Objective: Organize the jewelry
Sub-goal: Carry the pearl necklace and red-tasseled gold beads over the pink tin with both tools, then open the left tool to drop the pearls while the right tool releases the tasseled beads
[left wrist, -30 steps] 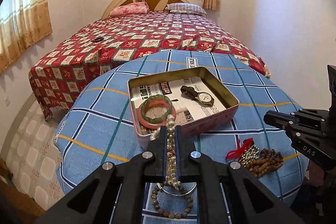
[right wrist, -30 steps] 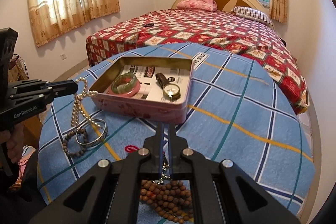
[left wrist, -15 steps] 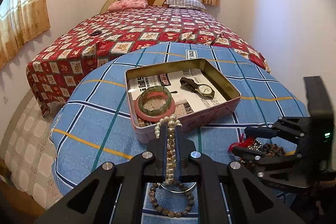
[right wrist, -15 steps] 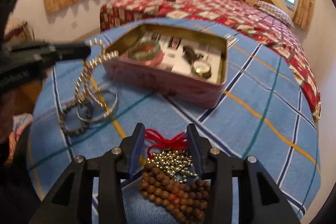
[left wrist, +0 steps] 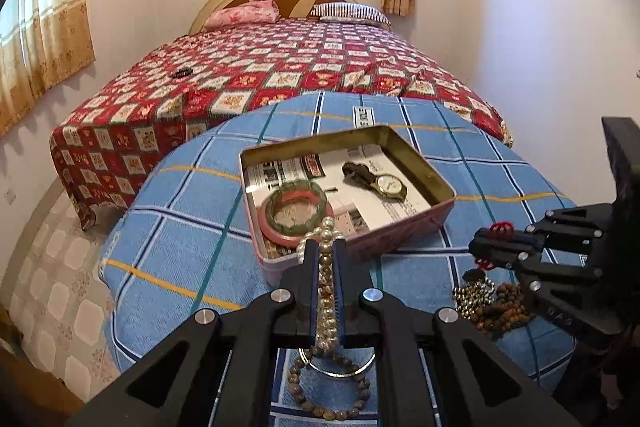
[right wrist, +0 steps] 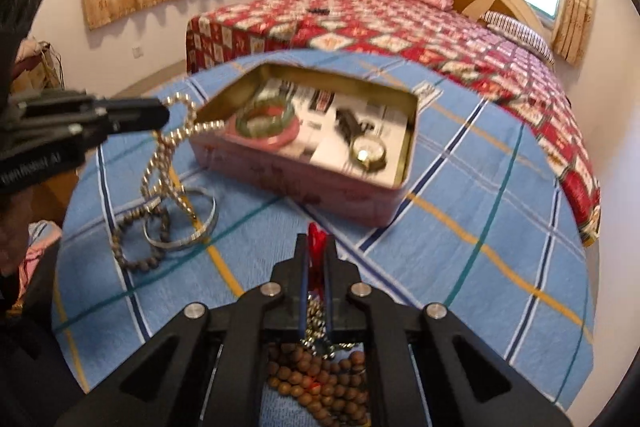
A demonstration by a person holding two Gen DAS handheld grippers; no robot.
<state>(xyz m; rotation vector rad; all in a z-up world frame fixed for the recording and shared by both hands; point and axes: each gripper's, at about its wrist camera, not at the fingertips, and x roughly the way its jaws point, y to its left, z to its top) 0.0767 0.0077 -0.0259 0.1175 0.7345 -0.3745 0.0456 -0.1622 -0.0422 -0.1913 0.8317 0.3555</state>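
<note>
Left hand-held gripper (left wrist: 326, 247): jaws closed on the pearl necklace (left wrist: 327, 291). The strand runs up between the fingers, a short loop stands above the tips, and the rest hangs down past the silver bangle (right wrist: 188, 223) and the dark bead bracelet (left wrist: 328, 395) on the blue checked surface (left wrist: 192, 227). The tips sit just short of the near wall of the pink tin (left wrist: 404, 231).

Right hand-held gripper (right wrist: 316, 247): jaws shut on the red cord (right wrist: 316, 241) of a small metal-bead strand (left wrist: 474, 293), which trails onto the brown wooden bead mala (right wrist: 316, 383) lying under the gripper. Whether the strand and mala are tangled I cannot tell.

Tin contents: green jade bangle (left wrist: 298, 205) on a pink ring at the near left, wristwatch (left wrist: 378, 181) at the right, printed paper lining underneath.

Judged step: carry both held strands into the tin.

Notes for doing it well:
- Lift the pearls until the hanging tail clears the bangle and bracelet, otherwise it may drag them.
- Raise the tail above the tin's rim before moving over, since a low pass could snag the wall or push the tin.
- Release over the bare paper between bangle and watch, lowering so the strand pools.
- Lift the red cord slowly and watch whether the mala comes with it.
- Enter one gripper at a time, since the tin opening is small.
</note>
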